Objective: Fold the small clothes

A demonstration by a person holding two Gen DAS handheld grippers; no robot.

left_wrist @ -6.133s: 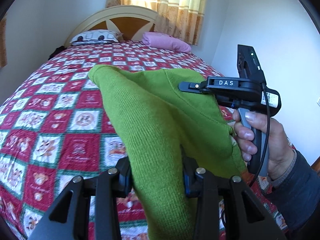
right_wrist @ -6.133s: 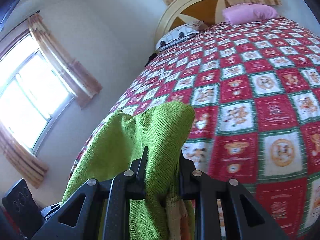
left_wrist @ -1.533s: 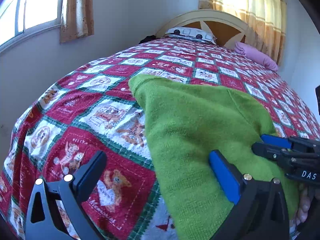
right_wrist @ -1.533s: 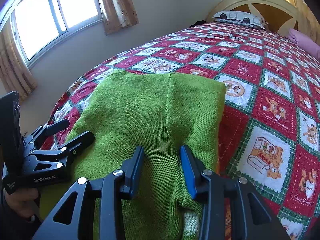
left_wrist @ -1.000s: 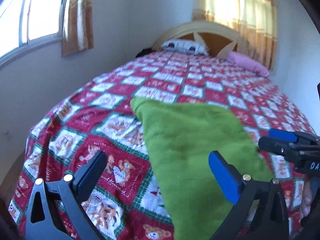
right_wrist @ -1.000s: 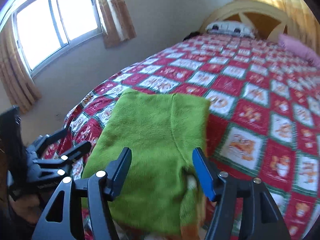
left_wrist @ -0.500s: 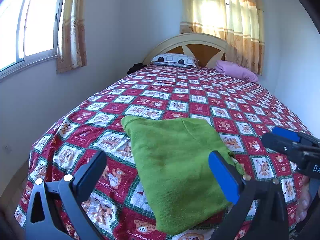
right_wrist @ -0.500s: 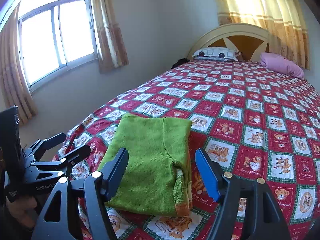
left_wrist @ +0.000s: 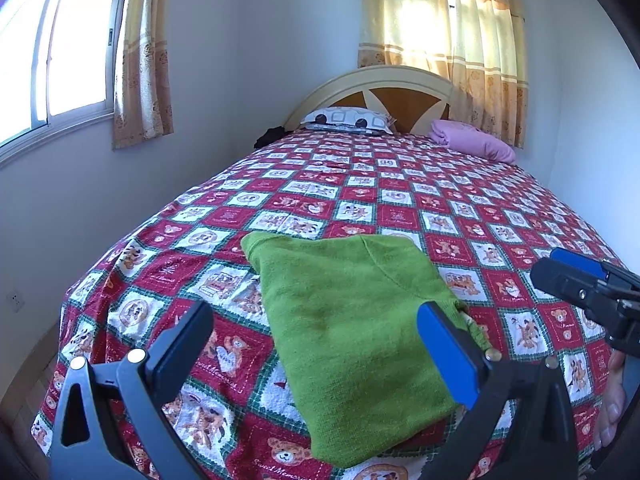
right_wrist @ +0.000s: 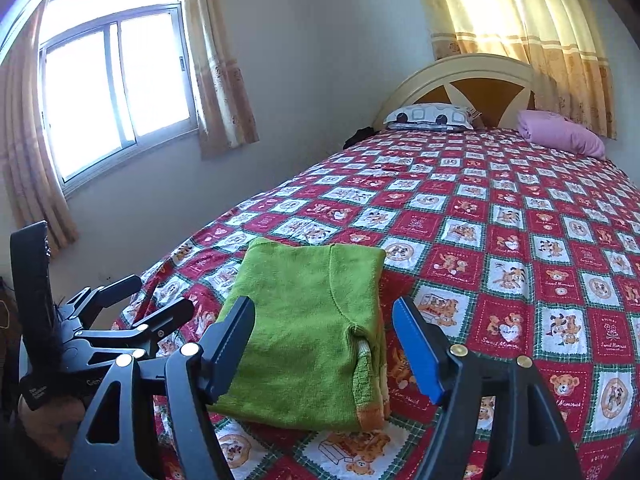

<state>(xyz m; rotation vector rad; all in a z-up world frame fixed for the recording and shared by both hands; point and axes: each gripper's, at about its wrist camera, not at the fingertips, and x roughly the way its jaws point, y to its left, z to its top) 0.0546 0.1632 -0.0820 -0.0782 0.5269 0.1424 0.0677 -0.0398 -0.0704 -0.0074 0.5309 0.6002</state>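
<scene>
A folded green knit garment [left_wrist: 352,320] lies flat near the foot of the bed, also seen from the other side as a green garment [right_wrist: 308,336] with an orange hem at its near edge. My left gripper [left_wrist: 316,344] hovers above and short of it, jaws wide open with nothing between them. My right gripper [right_wrist: 324,336] is likewise open and empty, held back from the cloth. Each gripper appears in the other's view: the right gripper [left_wrist: 576,280] at the right edge, the left gripper [right_wrist: 140,300] at the lower left.
The bed carries a red, white and green checked quilt [left_wrist: 400,200] with bear prints. A patterned pillow [left_wrist: 348,118] and a pink pillow [left_wrist: 472,138] lie by the headboard [left_wrist: 400,92]. A window [right_wrist: 112,92] and curtains flank the left wall. A hand [left_wrist: 612,400] shows at right.
Both grippers have pulled back and up from the green garment, which now lies alone on the quilt. The right jaws opened wider. In the last half second little moved.
</scene>
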